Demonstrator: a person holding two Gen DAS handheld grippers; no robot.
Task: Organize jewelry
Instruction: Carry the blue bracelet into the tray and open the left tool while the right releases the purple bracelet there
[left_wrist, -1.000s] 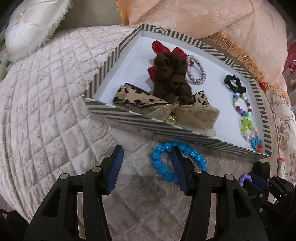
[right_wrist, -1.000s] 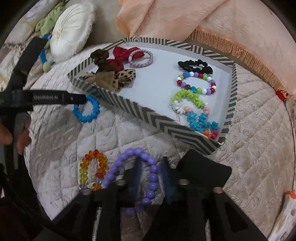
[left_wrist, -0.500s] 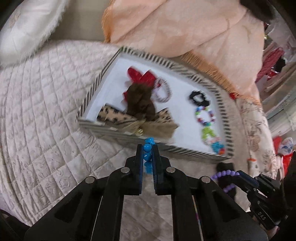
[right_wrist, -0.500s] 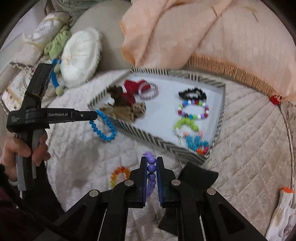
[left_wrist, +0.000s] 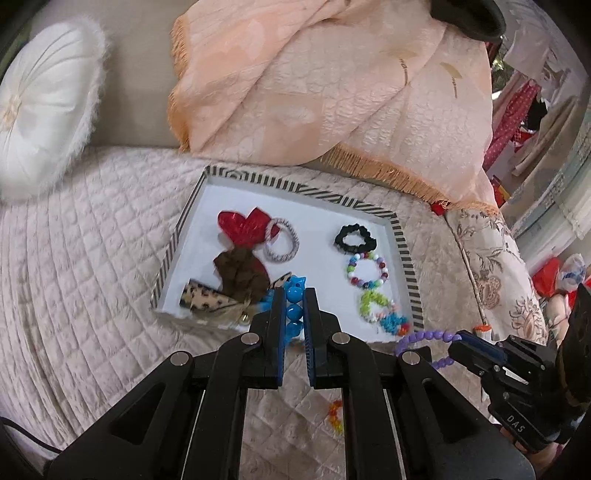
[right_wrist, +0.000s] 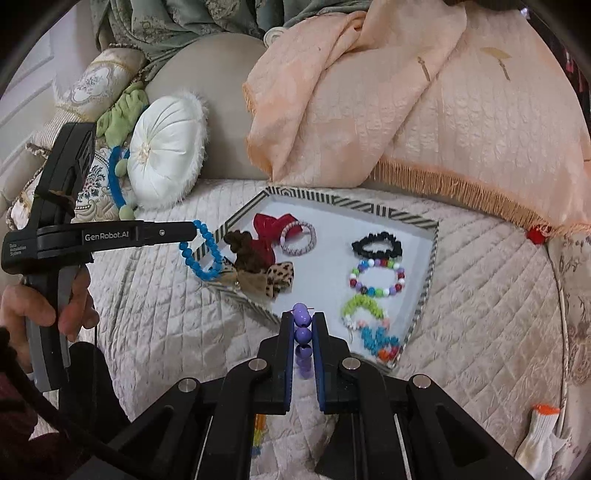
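Blue bead bracelet (left_wrist: 294, 295) dangles above striped tray's (left_wrist: 403, 243) near edge; purple bead bracelet (right_wrist: 302, 334) hangs just outside it.

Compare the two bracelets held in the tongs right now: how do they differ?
The blue bead bracelet is bright blue; the purple bead bracelet is lilac. The blue one hangs in the left tongs, near the tray's left edge; the purple one is in the right tongs, at the tray's near edge. Both are round-bead loops, clamped and lifted off the quilt.

Both wrist views look down, from above, sharing the striped tray (left_wrist: 404, 254).
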